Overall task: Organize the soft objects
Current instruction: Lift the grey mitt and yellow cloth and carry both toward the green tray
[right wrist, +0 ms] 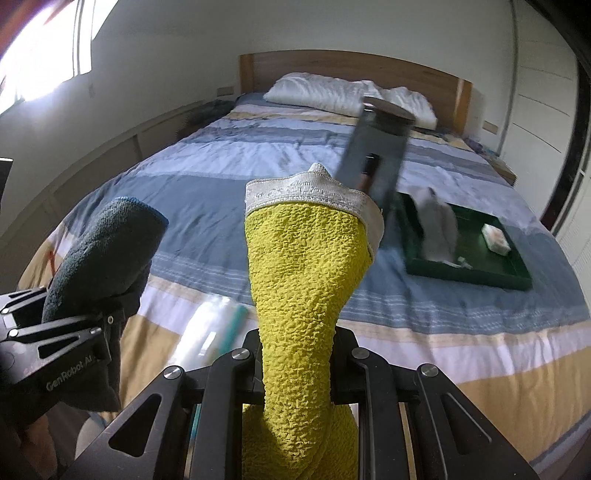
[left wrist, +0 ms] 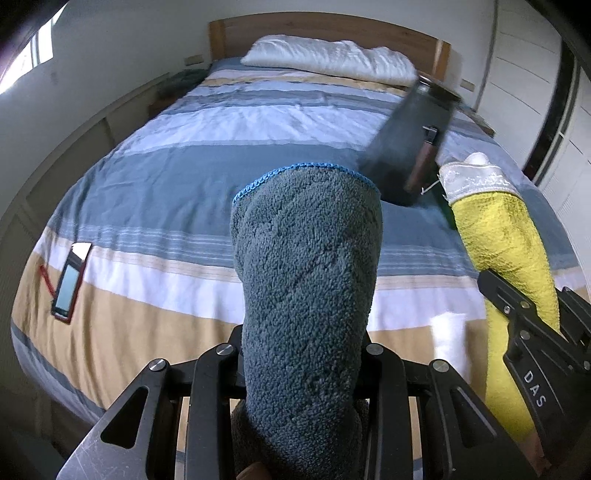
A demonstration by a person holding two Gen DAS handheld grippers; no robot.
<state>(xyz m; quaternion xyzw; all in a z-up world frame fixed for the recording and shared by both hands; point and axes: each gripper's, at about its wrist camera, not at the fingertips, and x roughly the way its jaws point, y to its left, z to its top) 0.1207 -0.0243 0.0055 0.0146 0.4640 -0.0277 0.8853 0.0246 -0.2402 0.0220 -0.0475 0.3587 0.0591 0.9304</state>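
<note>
Blue-grey towel (left wrist: 306, 280) bunched and clamped between the fingers of the left gripper (left wrist: 303, 354); its free end with the blue stitched hem stands up above the fingers, held over the foot end of the bed (left wrist: 177, 184). Yellow towel (right wrist: 306, 280) with a white lace band at its top, pinched in the same way by the right gripper (right wrist: 299, 354), also raised over the foot end. The two towels sit side by side, apart, blue-grey one to the left.

Beyond the yellow towel, a blurred dark upright object (right wrist: 376, 147); cannot tell what it is. Just right of it, a green tray (right wrist: 480, 273) lies on the bedspread toward the right edge of the bed, with a small white block (right wrist: 496, 234) and a blurred grey-white thing (right wrist: 437, 225) inside.

Near the left edge at the foot end, a phone in a red case (left wrist: 68, 282) lies flat. A clear plastic packet (right wrist: 210, 328) lies close to the foot edge. White pillow (left wrist: 328, 59) at the head end against the wooden headboard (left wrist: 332, 31)
</note>
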